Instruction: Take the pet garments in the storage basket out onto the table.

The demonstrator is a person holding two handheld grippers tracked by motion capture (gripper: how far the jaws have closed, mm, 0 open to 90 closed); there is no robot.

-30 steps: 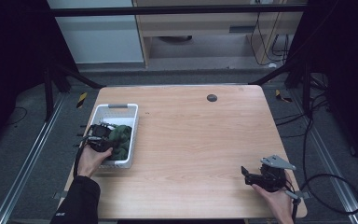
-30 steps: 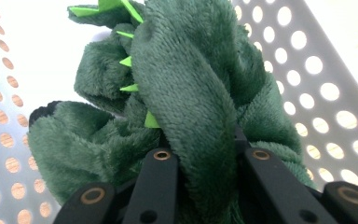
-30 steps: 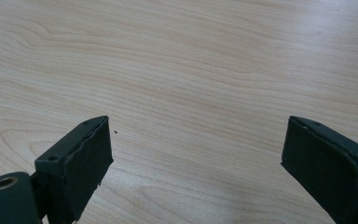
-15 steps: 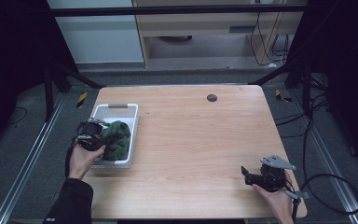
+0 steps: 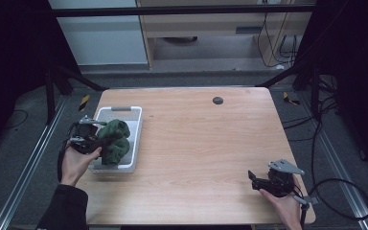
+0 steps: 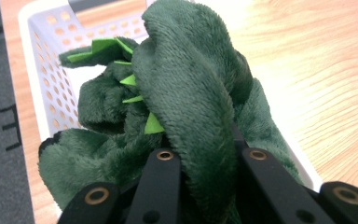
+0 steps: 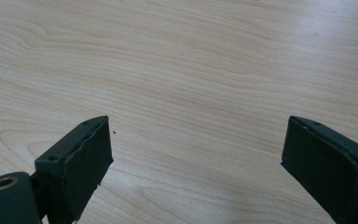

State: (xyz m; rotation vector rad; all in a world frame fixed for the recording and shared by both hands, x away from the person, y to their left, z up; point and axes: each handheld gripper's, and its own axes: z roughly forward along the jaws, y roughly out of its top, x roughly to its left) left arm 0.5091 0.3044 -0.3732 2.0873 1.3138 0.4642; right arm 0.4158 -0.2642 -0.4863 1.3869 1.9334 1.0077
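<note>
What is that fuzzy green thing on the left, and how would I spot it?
Start at the wooden table, then find the white perforated basket near its left edge. Bulging out of it is a dark green plush toy, pinched by the left tool. Its thick pile and bright green felt spikes mark it out.

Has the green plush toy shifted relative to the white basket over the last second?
Yes. The green plush toy, clamped in the left tool, now rises above the white basket rim.

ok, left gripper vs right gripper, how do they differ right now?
Left gripper is shut on the green plush toy above the white basket; right gripper is open with bare table between its jaws. Left is at the basket, right near the table's front corner. Both are hand-held.
</note>
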